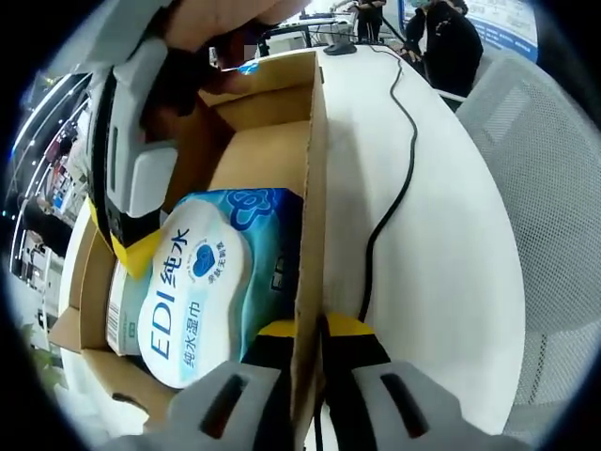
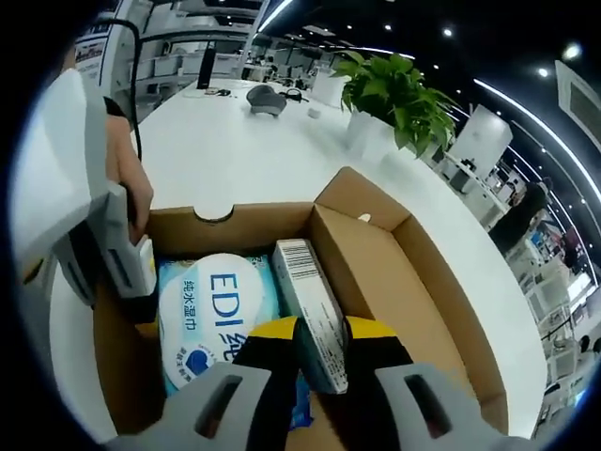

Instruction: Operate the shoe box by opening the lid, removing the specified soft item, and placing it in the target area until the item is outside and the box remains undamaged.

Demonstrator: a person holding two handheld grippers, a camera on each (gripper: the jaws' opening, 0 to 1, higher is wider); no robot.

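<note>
Jaws of right gripper (image 2: pixel 319 362) clamp wipes pack (image 2: pixel 221 315) edge-up.

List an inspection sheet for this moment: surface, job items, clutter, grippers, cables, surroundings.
Surface: white table, bare around the box.
Job's things: shoe box open; wet-wipes pack inside it, not yet out.
Clutter: dark grey item far down the table.
Grippers: left gripper clamps the box's side wall; right gripper closes on the pack's barcode edge.
Cables: black cable across the table beside the box.
Surroundings: potted plant, mesh chair, people standing behind.
</note>
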